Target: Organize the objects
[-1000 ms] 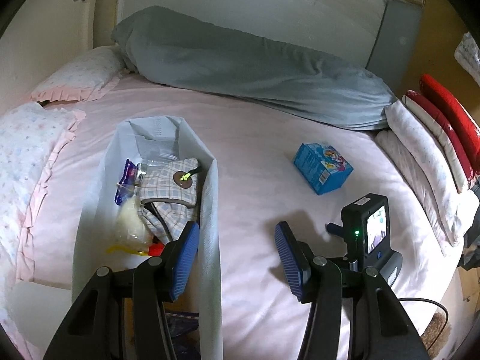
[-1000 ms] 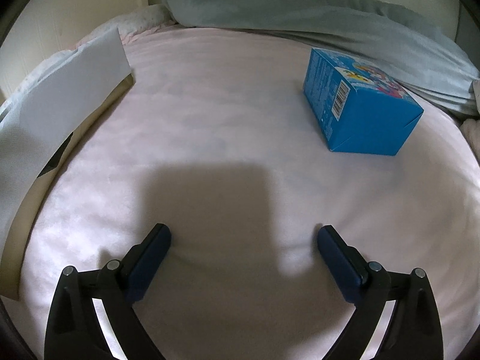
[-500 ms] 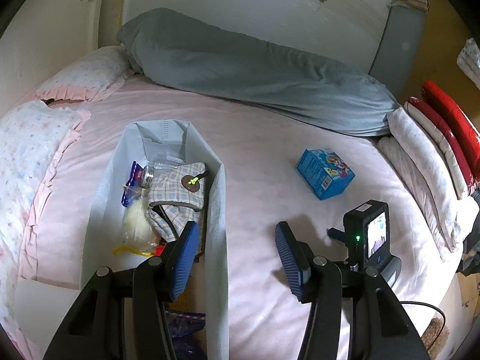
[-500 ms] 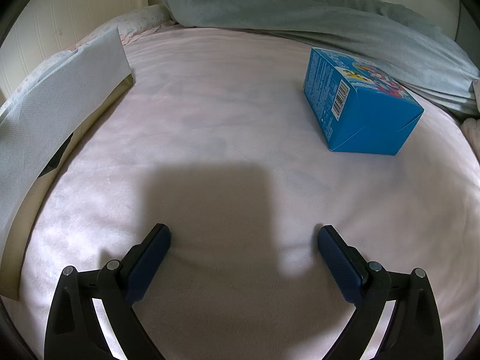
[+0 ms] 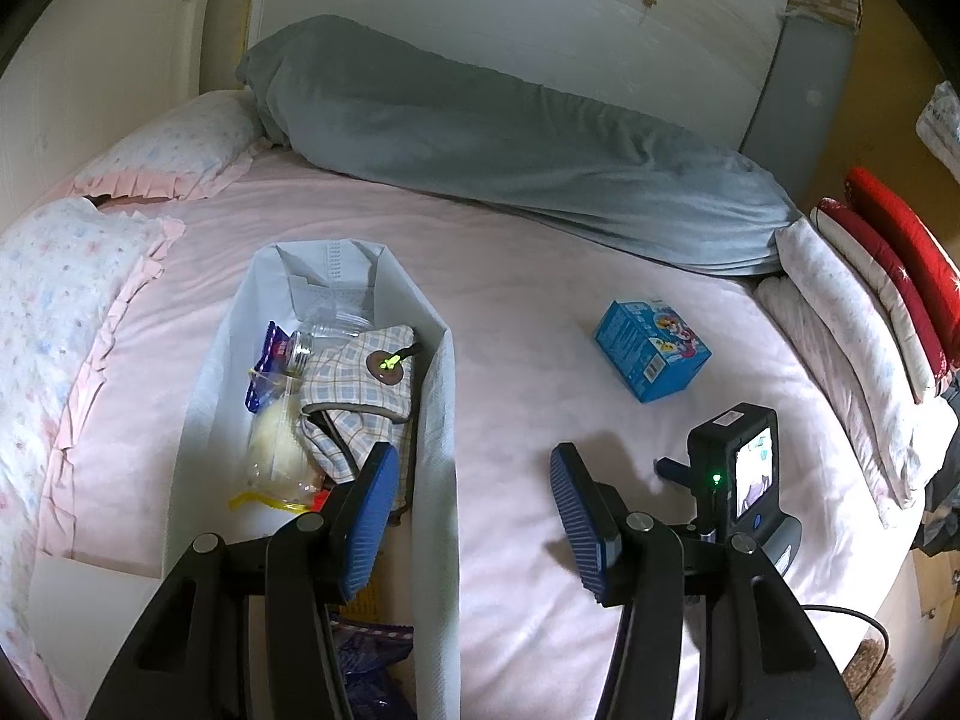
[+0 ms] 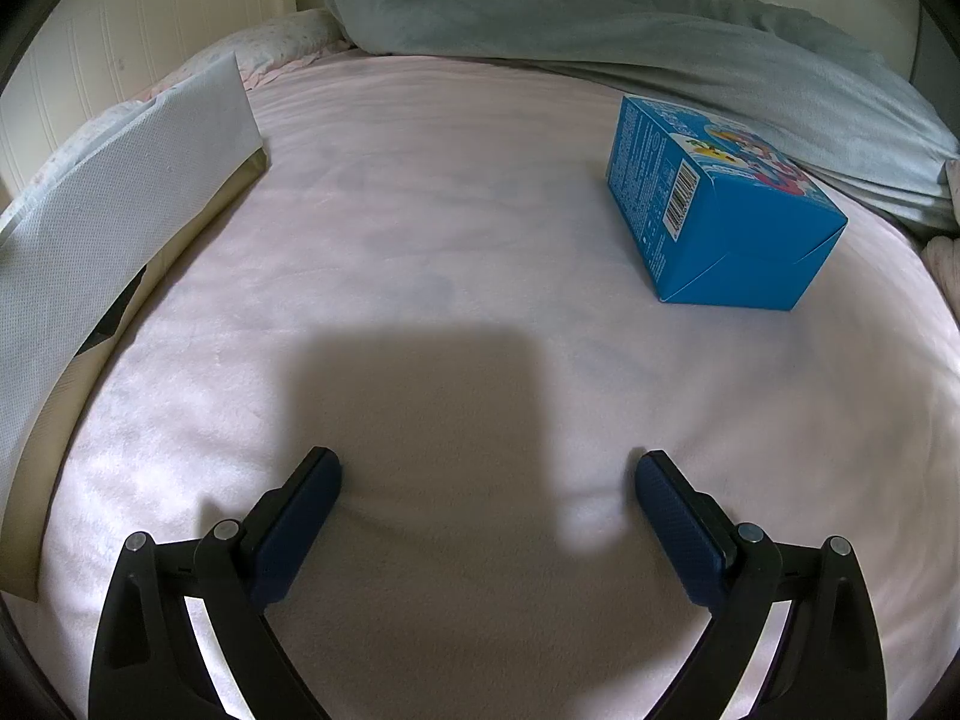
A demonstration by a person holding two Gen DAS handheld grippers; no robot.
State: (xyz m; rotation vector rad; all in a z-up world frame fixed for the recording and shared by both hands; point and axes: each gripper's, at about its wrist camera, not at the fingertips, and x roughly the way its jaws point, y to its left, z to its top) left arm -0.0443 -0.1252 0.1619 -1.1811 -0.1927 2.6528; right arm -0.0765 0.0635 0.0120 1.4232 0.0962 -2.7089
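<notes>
A white fabric bin (image 5: 441,420) stands on the pink bed and holds a plaid pouch (image 5: 360,384), a clear jar (image 5: 336,330), a clear bag of pale stuff (image 5: 276,450) and a blue packet (image 5: 270,354). My left gripper (image 5: 474,456) hangs open and empty astride the bin's right wall. A blue carton (image 5: 651,351) lies alone on the sheet to the right. In the right wrist view that carton (image 6: 714,204) sits ahead and to the right of my right gripper (image 6: 487,463), which is open, empty and low over the sheet. The bin's wall (image 6: 120,192) is at its left.
A long grey rolled blanket (image 5: 510,144) lies along the headboard. Flowered pillows (image 5: 60,276) line the left edge. White and red cushions (image 5: 870,312) are stacked at the right. The right gripper's camera unit (image 5: 744,468) stands close beside my left gripper, and a cable (image 5: 852,618) trails near it.
The left wrist view has eased back very slightly from the bin. The right wrist view is the same, and both grippers keep the same opening.
</notes>
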